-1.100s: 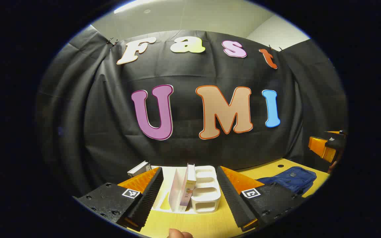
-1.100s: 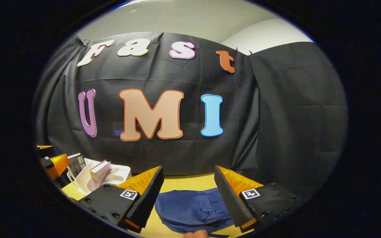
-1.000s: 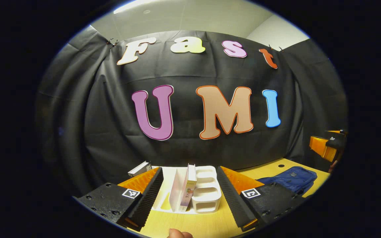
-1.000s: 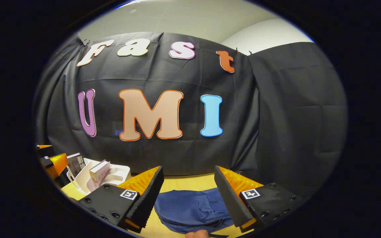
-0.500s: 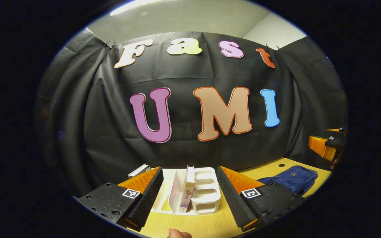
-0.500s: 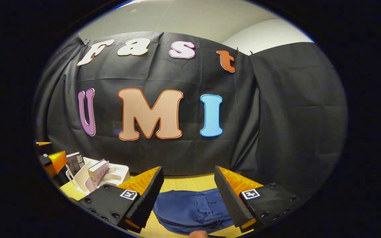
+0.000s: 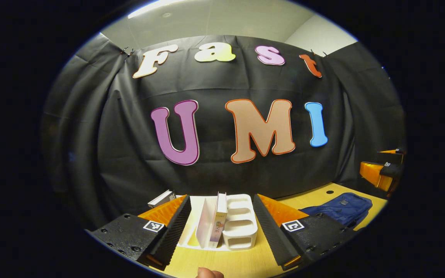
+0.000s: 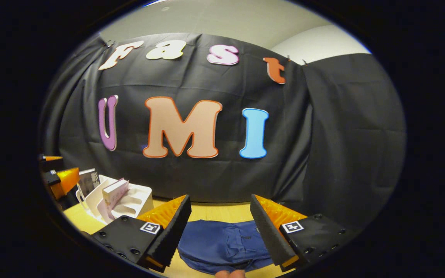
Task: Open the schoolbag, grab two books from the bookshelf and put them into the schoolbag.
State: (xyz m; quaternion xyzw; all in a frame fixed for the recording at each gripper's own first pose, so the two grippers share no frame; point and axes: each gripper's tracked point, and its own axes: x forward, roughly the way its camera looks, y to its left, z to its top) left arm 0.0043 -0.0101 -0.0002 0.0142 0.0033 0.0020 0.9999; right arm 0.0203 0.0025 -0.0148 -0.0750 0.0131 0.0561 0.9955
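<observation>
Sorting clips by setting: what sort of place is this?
Likely a staged recording booth, not a home: black cloth wall, a wooden table holding a white bookshelf and blue schoolbag.

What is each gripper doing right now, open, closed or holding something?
Left gripper: open, holding nothing, facing the bookshelf.
Right gripper: open, holding nothing, above the schoolbag.

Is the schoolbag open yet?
Looks shut. The schoolbag lies flat on the table, no gap showing; its near edge is cut off from view.
</observation>
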